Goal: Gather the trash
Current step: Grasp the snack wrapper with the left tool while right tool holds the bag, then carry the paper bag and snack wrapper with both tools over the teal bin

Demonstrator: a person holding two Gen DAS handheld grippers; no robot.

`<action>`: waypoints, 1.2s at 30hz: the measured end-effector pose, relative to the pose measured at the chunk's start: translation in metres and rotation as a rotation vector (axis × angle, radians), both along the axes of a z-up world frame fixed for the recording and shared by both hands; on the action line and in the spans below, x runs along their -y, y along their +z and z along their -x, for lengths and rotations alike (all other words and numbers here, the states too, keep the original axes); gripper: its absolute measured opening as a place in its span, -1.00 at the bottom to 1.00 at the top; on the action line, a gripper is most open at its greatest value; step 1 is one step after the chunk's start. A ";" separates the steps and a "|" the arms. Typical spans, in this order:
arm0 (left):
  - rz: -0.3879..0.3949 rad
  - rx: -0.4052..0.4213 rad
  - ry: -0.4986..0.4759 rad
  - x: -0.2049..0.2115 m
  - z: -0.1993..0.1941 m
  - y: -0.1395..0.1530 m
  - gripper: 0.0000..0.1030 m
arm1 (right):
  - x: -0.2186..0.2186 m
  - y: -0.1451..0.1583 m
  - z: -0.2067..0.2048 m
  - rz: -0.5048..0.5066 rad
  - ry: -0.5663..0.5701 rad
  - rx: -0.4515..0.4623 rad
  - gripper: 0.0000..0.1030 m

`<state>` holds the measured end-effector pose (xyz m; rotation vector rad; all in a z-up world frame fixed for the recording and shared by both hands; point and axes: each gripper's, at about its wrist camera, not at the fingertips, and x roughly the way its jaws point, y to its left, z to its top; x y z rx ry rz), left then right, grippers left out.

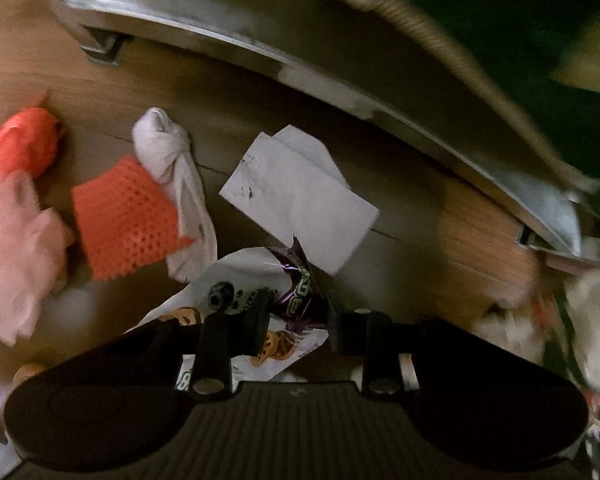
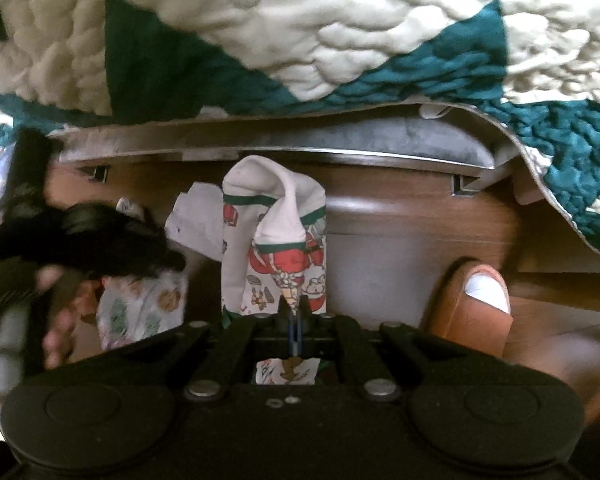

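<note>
trash lies scattered on the wood floor (image 1: 480, 248) beside the bed frame (image 1: 260, 52). right gripper (image 2: 296, 312) is clamped on a printed bag (image 2: 274, 240); left gripper (image 1: 296, 324) pinches a cookie wrapper (image 1: 236, 280). judgement: lift it clear before bagging.

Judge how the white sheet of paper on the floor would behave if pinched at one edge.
The white paper is probably light and floppy: it looks thin, with a folded corner. It lies flat on the wooden floor, so getting a hold may be awkward.

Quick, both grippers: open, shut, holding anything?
Left gripper: shut on the snack wrapper.
Right gripper: shut on the printed bag.
</note>
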<state>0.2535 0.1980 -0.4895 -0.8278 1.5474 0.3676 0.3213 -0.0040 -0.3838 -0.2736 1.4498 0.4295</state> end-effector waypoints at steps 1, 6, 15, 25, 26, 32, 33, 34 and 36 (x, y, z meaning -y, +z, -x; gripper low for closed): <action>-0.005 0.013 -0.006 -0.004 0.003 0.015 -0.45 | 0.001 0.003 0.000 -0.005 -0.005 0.011 -0.96; -0.044 0.110 -0.037 0.008 0.015 0.091 -0.45 | 0.010 0.038 0.002 -0.045 -0.042 0.072 -0.96; -0.069 0.335 -0.057 0.039 0.044 0.216 -0.45 | 0.046 0.138 0.047 -0.154 -0.041 0.190 -0.96; -0.121 0.634 -0.126 0.084 0.060 0.361 -0.45 | 0.108 0.282 0.087 -0.284 -0.014 0.489 -0.96; -0.128 0.661 -0.138 0.090 0.059 0.376 -0.45 | 0.114 0.295 0.090 -0.294 -0.010 0.520 -0.96; -0.152 0.854 -0.225 0.129 0.059 0.462 -0.45 | 0.160 0.377 0.104 -0.358 -0.036 0.701 -0.96; -0.161 0.885 -0.246 0.138 0.057 0.478 -0.45 | 0.168 0.391 0.107 -0.366 -0.039 0.734 -0.96; -0.170 0.913 -0.266 0.146 0.056 0.491 -0.45 | 0.176 0.403 0.108 -0.370 -0.043 0.764 -0.96; -0.179 0.967 -0.305 0.163 0.052 0.518 -0.45 | 0.191 0.424 0.111 -0.373 -0.057 0.818 -0.96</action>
